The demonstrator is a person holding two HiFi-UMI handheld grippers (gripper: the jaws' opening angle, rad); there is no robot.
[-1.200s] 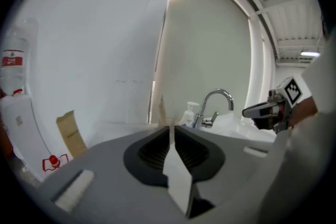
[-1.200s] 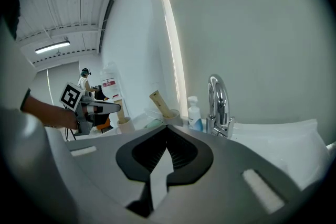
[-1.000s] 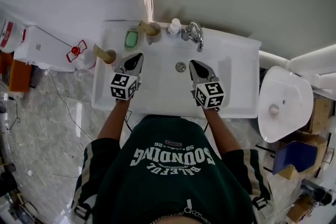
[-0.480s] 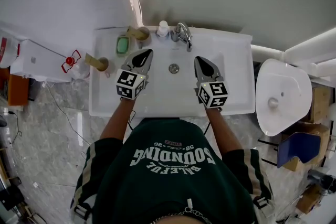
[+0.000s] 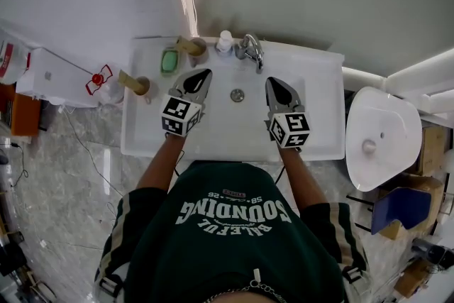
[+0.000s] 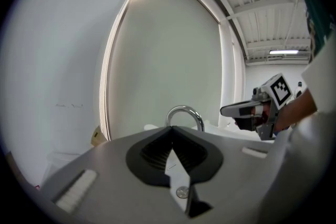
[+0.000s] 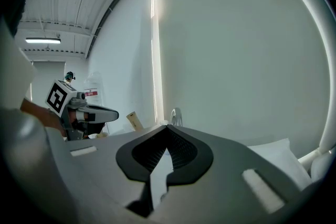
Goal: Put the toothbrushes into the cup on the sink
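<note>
The left gripper (image 5: 201, 74) and right gripper (image 5: 274, 83) have moved forward over the sink (image 5: 319, 81), jaws shut, carrying no toothbrush. A wooden handle (image 5: 186, 45) pokes from the back cup (image 5: 198, 51), another from the side cup (image 5: 144, 87).

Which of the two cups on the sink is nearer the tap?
The cup on the back ledge, beside the green soap dish. The other cup sits at the left edge of the sink, farther from the tap.

One sink (image 5: 319, 110). Beside its faucet (image 5: 250, 50): two cups (image 5: 198, 49) (image 5: 142, 86), one bottle (image 5: 225, 41), one green soap dish (image 5: 169, 62), two claws (image 5: 201, 74) (image 5: 274, 81).
</note>
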